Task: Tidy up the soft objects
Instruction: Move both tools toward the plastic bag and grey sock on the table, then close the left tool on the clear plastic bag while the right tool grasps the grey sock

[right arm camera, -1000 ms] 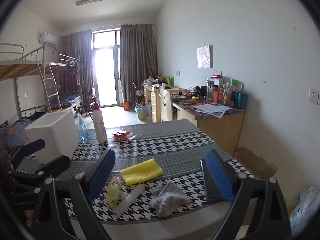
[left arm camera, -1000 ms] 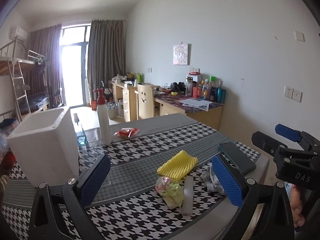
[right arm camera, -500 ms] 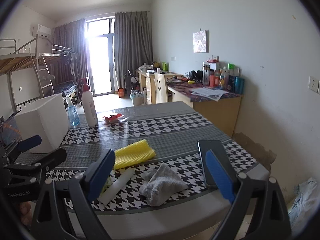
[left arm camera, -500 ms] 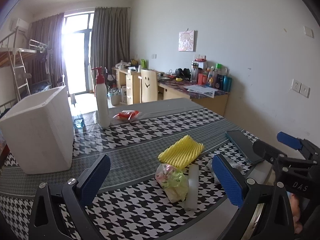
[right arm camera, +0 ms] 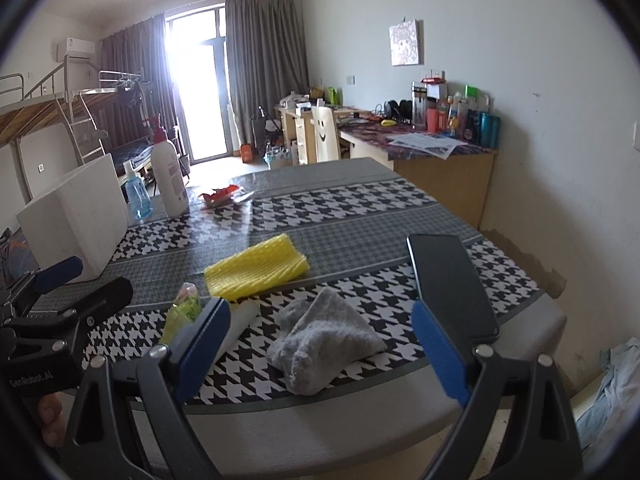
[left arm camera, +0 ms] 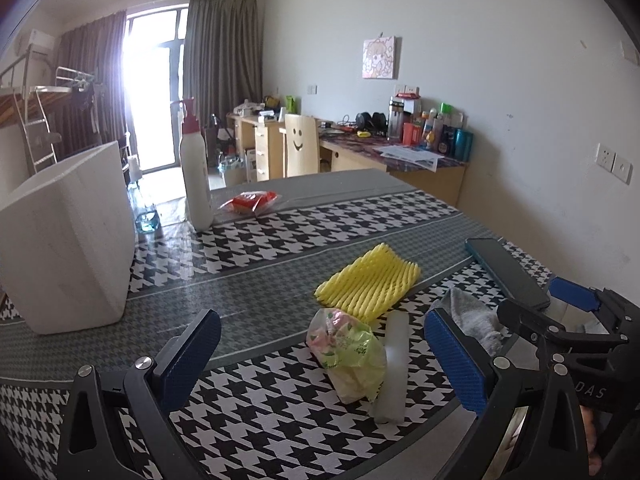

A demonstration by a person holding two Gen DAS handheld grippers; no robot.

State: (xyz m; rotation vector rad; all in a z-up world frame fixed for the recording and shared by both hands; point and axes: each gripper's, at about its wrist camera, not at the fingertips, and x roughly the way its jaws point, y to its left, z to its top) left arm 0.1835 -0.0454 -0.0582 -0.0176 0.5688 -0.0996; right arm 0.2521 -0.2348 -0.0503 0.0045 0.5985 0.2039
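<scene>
A yellow foam net [left arm camera: 368, 280] [right arm camera: 256, 266] lies mid-table. In front of it lie a crumpled green-pink plastic bag [left arm camera: 348, 350] [right arm camera: 184, 308], a white foam stick [left arm camera: 394, 364] [right arm camera: 240, 326] and a grey cloth [right arm camera: 320, 340] [left arm camera: 468, 318]. A white foam box [left arm camera: 66, 240] [right arm camera: 76, 224] stands at the left. My left gripper [left arm camera: 320, 364] is open and empty, just short of the bag. My right gripper [right arm camera: 320, 354] is open and empty, its jaws either side of the grey cloth, above the table's near edge.
A black phone [right arm camera: 448, 284] [left arm camera: 508, 270] lies at the table's right edge. A white pump bottle [left arm camera: 195, 176], a blue bottle [right arm camera: 136, 196] and a red wrapper [left arm camera: 250, 202] sit at the far side. Desks and a chair stand behind.
Both grippers have moved forward and lower toward the table, so the bag, stick and cloth now lie closer between the jaws. Both stay open.
</scene>
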